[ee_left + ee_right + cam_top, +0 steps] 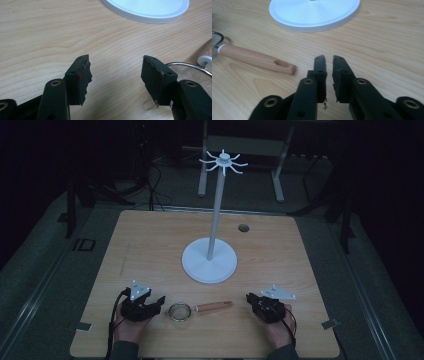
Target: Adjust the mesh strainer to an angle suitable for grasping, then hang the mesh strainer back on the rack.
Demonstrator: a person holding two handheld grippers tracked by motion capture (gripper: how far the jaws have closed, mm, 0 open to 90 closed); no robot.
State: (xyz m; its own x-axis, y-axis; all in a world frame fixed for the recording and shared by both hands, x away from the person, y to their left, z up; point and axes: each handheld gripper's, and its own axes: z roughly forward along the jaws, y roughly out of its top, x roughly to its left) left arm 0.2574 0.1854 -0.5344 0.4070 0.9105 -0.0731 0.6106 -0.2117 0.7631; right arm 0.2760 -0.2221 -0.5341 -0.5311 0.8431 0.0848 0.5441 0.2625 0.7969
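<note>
Since the left gripper (156, 303) rests spread near the tabletop's front edge, just left of the strainer (180, 312), it should close on the rim squarely — mesh bends. The wooden handle (215, 306) points right, toward the right gripper (251, 299), its 2 jaws nearly together, empty.

The left gripper view's edge cuts off the strainer (192, 75); the right gripper view crops the stand base (314, 15).

Wooden table (150, 245) is carrying: white stand (209, 265), sitting ahead of and between both grippers; wooden-handled strainer (180, 311), lying just beside left gripper (159, 301), its handle pointing toward right gripper (250, 298).
</note>
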